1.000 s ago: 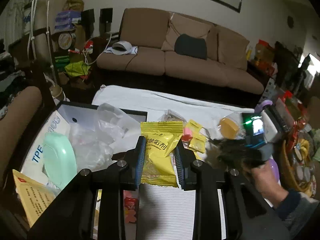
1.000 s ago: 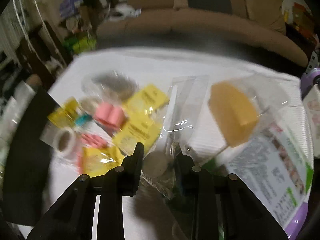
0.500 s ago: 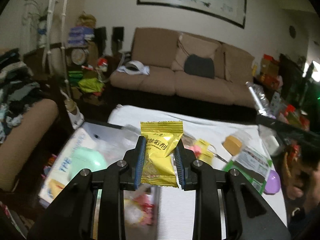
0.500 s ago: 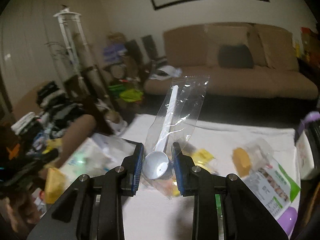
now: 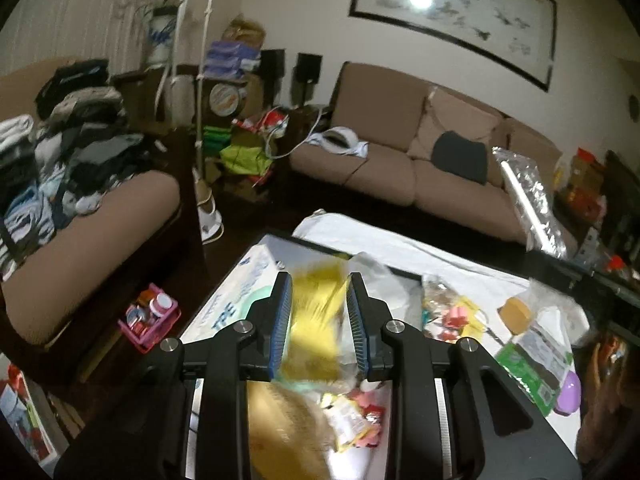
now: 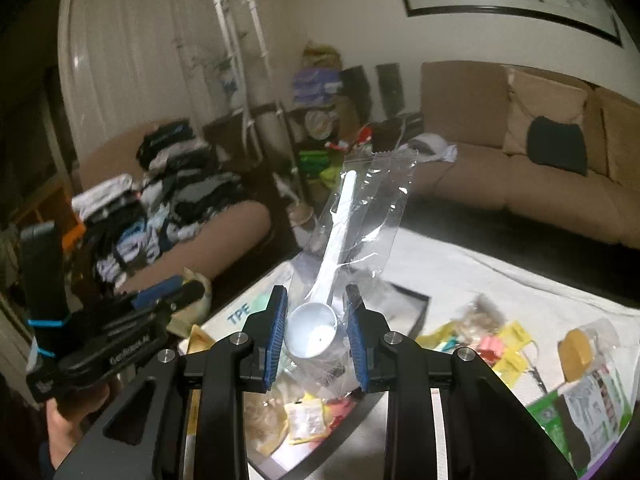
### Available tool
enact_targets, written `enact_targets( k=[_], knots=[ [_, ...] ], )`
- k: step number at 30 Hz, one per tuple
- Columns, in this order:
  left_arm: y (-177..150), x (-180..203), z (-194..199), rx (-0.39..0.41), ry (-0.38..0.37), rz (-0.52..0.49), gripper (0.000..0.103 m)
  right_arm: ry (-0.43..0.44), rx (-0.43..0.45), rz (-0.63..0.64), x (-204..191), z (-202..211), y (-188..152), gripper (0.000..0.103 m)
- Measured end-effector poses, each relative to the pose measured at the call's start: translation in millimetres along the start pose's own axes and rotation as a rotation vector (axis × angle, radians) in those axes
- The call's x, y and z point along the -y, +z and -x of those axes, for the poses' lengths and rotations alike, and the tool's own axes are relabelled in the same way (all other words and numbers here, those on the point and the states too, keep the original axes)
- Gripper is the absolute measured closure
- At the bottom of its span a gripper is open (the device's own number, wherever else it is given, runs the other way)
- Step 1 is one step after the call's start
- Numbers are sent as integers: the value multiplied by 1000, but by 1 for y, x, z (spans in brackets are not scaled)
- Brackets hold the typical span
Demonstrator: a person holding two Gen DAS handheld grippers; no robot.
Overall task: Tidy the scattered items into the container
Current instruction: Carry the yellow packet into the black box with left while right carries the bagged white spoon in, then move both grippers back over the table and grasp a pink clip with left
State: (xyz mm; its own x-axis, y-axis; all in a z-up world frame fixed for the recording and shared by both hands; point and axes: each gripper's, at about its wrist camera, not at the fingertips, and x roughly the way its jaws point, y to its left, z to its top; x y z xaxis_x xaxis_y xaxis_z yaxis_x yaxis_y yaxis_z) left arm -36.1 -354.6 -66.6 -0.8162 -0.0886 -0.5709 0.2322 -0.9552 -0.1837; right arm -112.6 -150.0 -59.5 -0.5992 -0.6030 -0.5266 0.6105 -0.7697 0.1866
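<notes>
My left hand-held gripper (image 5: pixel 319 328): yellow packet (image 5: pixel 314 332) between the blue pads, motion-blurred; whether the pads pinch it or have let go, I cannot tell. It hangs over the box (image 5: pixel 240 296), white wall with blue print, black rim, at the desk's left edge.

My right hand-held gripper (image 6: pixel 316 338): pressed on a clear bag (image 6: pixel 360 236) holding a white spoon (image 6: pixel 324 304), bowl between the pads, handle pointing up and away, above the box (image 6: pixel 420 312).

Left view only: pink basket (image 5: pixel 150 322) on the floor beside the desk.

Right view only: the left hand-held gripper's black body (image 6: pixel 108 344) from the side, low left. Yellow and pink packets (image 6: pixel 496 340) lie scattered on the white cloth (image 6: pixel 460 272) right of the box.
</notes>
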Motion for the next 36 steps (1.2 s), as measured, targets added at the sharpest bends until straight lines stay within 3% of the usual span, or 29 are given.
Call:
enact_targets(
  k=[10,12,13,14,15,16,17,24,36],
  knots=[
    [-5,-32,-19,-54,-61,86,78,36,-238,-25,-12,-81,-33,72],
    [-4,-35,-19,-50,-54,102,72,70,-273,-35,-9,-85,-38,72],
    [-4,-35,-18,-44,-51,109,68,79,-275,-36,-6,-83,-40,64],
    [-3,-34,-17,-37,-53,115,54,77,-274,-34,-5,-82,-41,42],
    [-3,-33,-16,-30,-50,117,37,72,-271,-31,-5,-81,-41,29],
    [-2,-32,-16,-22,-41,115,30,71,-259,-29,-4,-77,-41,17],
    [-2,-30,-14,-11,-27,109,23,72,-242,-28,-3,-74,-40,17],
    [-2,-7,-13,-14,12,69,2,35,-200,-71,26,-44,-33,17],
    [-3,37,-18,-57,32,-20,0,-49,-216,-103,95,30,-53,16]
  ],
)
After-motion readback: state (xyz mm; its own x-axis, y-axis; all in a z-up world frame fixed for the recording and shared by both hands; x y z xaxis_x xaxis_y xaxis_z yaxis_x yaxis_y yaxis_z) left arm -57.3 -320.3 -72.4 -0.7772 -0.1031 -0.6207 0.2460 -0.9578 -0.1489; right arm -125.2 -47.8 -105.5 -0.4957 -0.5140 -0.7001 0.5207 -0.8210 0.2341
